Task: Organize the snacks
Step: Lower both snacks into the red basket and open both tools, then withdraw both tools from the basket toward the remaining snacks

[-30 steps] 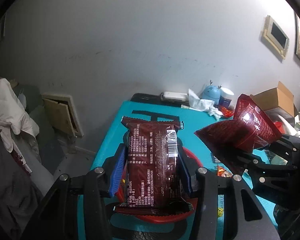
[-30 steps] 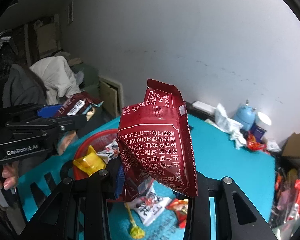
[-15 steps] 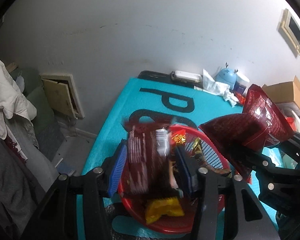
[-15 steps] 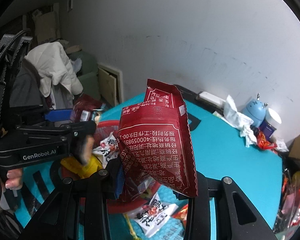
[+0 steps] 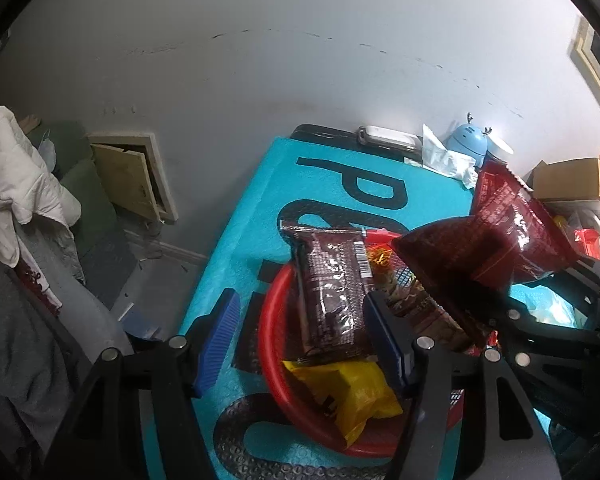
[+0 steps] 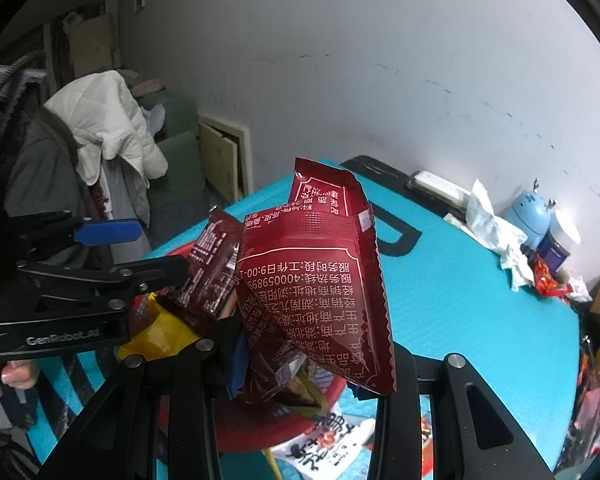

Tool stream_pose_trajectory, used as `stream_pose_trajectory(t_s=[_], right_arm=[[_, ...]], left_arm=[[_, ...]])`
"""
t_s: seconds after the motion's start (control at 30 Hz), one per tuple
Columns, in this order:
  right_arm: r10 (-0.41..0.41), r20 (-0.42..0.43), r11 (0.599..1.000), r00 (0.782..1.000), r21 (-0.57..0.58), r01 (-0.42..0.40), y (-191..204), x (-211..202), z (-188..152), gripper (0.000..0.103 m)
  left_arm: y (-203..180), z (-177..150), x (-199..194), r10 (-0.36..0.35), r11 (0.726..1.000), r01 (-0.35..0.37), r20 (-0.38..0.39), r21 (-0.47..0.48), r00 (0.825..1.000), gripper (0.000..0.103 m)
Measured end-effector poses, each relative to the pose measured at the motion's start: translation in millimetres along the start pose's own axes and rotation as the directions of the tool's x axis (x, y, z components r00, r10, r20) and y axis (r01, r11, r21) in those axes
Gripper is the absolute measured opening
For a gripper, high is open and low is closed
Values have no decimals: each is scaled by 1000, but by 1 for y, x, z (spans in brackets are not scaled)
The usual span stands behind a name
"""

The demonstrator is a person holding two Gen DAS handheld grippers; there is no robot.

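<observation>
Snacks fill a red basket (image 5: 274, 344) on the teal surface (image 5: 260, 216). The left tongs (image 5: 300, 344) stand wide above it, blue pads apart, with a dark brown packet (image 5: 330, 292) lying between them on the pile; it is against the right pad, though whether it touches is hard to tell. A yellow packet (image 5: 356, 394) lies at the near side of the basket. The right tongs (image 6: 296, 364) grip a glossy red packet (image 6: 320, 280) by its lower end, held upright over the basket's right side, printed text facing the right wrist camera. On the near surface beside the basket lies a white packet (image 6: 324, 440). At the far right edge sit crumpled tissue (image 6: 496, 228) and a light blue gadget (image 6: 532, 216), beside a cardboard box (image 5: 572, 178).
</observation>
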State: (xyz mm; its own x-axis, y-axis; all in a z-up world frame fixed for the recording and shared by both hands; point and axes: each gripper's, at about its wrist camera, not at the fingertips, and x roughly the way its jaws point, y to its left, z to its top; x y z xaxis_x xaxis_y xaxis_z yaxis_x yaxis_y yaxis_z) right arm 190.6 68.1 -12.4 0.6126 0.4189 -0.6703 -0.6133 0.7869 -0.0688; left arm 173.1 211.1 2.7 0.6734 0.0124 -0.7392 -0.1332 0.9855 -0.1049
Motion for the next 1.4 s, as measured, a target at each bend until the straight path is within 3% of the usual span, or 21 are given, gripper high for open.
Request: stream_pose_trajectory(t_s=[0.53, 0.67, 0.97, 1.4], right_arm=[[28, -66, 1000, 997, -6, -28, 14, 30, -5, 39], [24, -50, 1000, 998, -4, -24, 13, 22, -4, 49], [-3, -9, 1000, 1000, -8, 3, 9, 2, 2, 59], [-34, 103, 999, 994, 13, 32, -3, -58, 7, 59]], left_arm=[[10, -9, 8, 7, 1000, -7, -37, -18, 999, 63], [10, -8, 4, -2, 1000, 1, -33, -20, 999, 63], [1, -3, -15, 12, 1000, -12, 2, -2, 1000, 63], [-27, 1, -65, 18, 999, -21, 82, 34, 997, 63]])
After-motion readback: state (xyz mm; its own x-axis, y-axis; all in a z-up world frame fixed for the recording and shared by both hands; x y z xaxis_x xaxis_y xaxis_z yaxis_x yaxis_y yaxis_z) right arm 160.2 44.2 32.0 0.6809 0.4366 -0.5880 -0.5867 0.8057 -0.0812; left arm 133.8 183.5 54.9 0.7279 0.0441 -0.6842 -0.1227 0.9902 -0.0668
